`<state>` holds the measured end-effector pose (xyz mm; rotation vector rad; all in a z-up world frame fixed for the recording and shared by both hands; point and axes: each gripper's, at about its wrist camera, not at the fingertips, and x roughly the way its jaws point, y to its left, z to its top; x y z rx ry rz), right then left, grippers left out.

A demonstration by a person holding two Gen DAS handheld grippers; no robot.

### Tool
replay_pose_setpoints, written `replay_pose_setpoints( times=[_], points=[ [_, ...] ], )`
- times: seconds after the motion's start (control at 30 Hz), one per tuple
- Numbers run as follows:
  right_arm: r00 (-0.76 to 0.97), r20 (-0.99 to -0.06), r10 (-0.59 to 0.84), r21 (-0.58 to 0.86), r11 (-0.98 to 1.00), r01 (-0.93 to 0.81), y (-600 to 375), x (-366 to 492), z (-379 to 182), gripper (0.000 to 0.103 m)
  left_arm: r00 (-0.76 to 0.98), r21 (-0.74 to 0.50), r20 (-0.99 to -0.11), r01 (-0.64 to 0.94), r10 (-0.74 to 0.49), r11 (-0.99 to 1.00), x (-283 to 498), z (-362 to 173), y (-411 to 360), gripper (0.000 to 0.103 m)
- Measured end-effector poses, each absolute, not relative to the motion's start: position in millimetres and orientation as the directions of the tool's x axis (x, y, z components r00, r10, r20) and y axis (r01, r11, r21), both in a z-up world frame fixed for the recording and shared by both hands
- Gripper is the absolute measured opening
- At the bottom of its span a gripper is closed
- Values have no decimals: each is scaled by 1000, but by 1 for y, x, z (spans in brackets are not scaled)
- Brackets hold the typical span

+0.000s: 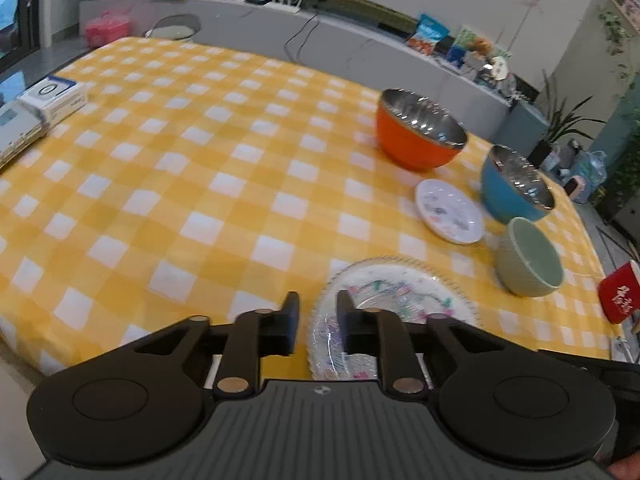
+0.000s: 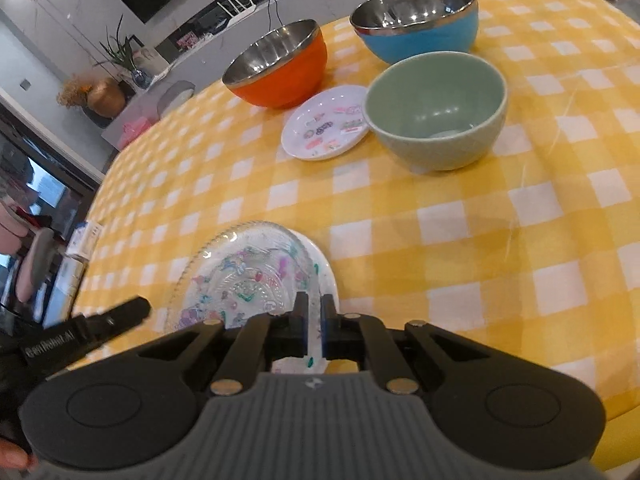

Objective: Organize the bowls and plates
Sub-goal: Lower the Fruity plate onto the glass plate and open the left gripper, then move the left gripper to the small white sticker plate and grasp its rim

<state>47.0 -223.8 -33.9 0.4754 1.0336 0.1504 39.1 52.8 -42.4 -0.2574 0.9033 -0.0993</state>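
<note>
— Yellow-and-white checked cloth (image 1: 192, 184) covers the whole table, with a grey counter behind it. What does the next move hinge on?

— On the clear glass plate (image 2: 248, 276), stacked on a white patterned plate (image 2: 325, 276). In the right wrist view the right gripper (image 2: 314, 320) has its fingers nearly pressed together, pinching the near rim of that stack; which of the two plates the pads bite, I cannot tell.

— And the left one?

— The left gripper (image 1: 318, 320) has its fingers a little apart, the stack's rim lying just ahead in the gap, pads not touching it. So the right is the one in contact.

— The other dishes?

— All beyond the right fingertips: a small white saucer (image 2: 325, 128) straight ahead, a green bowl (image 2: 436, 116) ahead to the right and just beside it, an orange bowl (image 2: 280, 66) and a blue bowl (image 2: 420, 20) farther off.

— Any writing?

— "GenRobot.AI", I think, on the other gripper's arm at the left edge; white characters on a red cup (image 1: 620, 292), unreadable.
</note>
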Motion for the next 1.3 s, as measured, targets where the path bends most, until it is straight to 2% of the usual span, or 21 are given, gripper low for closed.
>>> replay_pose_setpoints(
  times=[0.2,0.3,0.4,0.77,0.9,0.97,1.03,1.1,1.17,1.3],
  points=[
    [516,-794,323,427,900,93,-221,45,-32,2,546,-294,-808,-48,-221,955,45,-56,58,24],
    [517,-794,319,424,901,94,-221,44,-32,1,537,-302,-809,-30,-240,953,44,-58,56,10],
    [517,-797,311,415,905,96,-221,44,-31,0,538,-281,-812,-20,-226,960,42,-58,52,7],
    [515,-803,300,411,905,113,-223,43,-31,1,531,-260,-817,6,-223,966,42,-59,47,6],
    [514,-802,304,417,901,117,-223,43,-31,5,545,-235,-816,-8,-193,972,41,-55,46,9],
    [537,-791,295,413,904,112,-224,41,-27,6,560,-218,-809,-5,-178,976,40,-50,45,14],
    [567,-774,283,409,907,106,-225,38,-20,19,572,-226,-798,5,-188,974,41,-44,44,18],
    [592,-761,266,405,907,113,-227,38,-15,27,580,-226,-792,16,-193,974,44,-37,41,20],
    [604,-756,253,403,907,125,-228,42,-12,27,588,-220,-784,39,-201,975,49,-31,34,22],
    [626,-752,208,371,918,140,-229,54,-8,27,601,-241,-761,88,-244,967,64,-22,18,30]
  ],
)
